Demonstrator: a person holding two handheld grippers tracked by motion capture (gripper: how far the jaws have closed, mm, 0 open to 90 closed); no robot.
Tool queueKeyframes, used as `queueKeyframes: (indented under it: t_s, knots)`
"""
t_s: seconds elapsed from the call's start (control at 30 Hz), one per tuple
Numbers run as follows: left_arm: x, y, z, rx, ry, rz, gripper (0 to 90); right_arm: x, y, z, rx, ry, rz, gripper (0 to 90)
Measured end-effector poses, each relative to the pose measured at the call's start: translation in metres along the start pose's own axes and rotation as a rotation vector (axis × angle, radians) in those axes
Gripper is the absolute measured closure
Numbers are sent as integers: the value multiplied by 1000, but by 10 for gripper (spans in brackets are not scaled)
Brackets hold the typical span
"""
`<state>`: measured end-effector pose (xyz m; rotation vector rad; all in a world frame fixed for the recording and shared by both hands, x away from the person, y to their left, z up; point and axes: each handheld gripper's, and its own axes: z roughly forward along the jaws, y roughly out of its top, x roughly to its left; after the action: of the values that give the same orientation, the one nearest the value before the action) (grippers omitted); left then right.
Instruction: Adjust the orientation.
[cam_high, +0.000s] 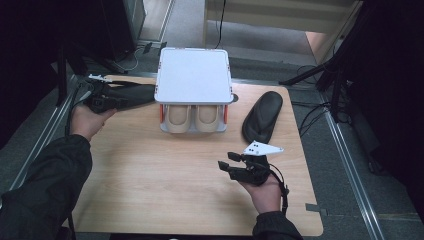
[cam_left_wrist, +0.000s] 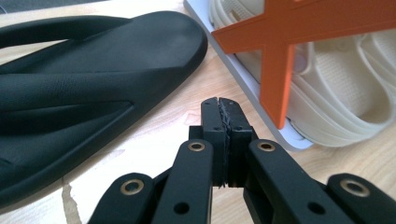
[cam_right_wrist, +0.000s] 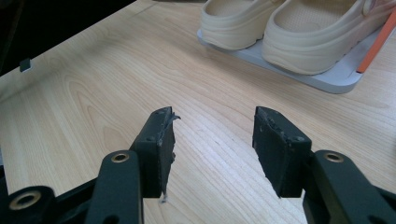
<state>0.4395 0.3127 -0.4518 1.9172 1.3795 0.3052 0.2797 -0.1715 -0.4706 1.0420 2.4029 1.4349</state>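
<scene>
Tongs (cam_high: 231, 162) in the person's right hand sit nearest, low over the bare wood of the tabletop (cam_high: 165, 175) toward its right front, their jaws standing well apart with nothing between them; the right gripper view looks between the two black pads at plain wood grain. Beyond them to the right, a black flip-flop (cam_high: 262, 116) lies flat on the tabletop, well apart from those tongs. At the left edge, the left tongs (cam_left_wrist: 219, 122) are pressed fully together and hold nothing, their pads meeting face to face just above the wood. They lie just beside a second black flip-flop (cam_left_wrist: 93, 79), without gripping it; whether they touch it cannot be told. Close on their other side stands a small white shoe rack (cam_high: 194, 75) with orange side braces (cam_left_wrist: 280, 56). A pair of cream clogs (cam_high: 192, 117) rests on the rack's lower shelf, under its flat white top, at the far middle of the tabletop.
</scene>
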Motion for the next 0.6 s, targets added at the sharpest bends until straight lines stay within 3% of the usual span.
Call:
queueKeyframes:
  t_s: [0.13,0.6]
  knots:
    - [4,9,9,14,23,8,900,0,-1,-2,-6,-10,7,496]
    - [23,25,37,42,79,-68,900,0,-6,-7,-10,-27,15,499]
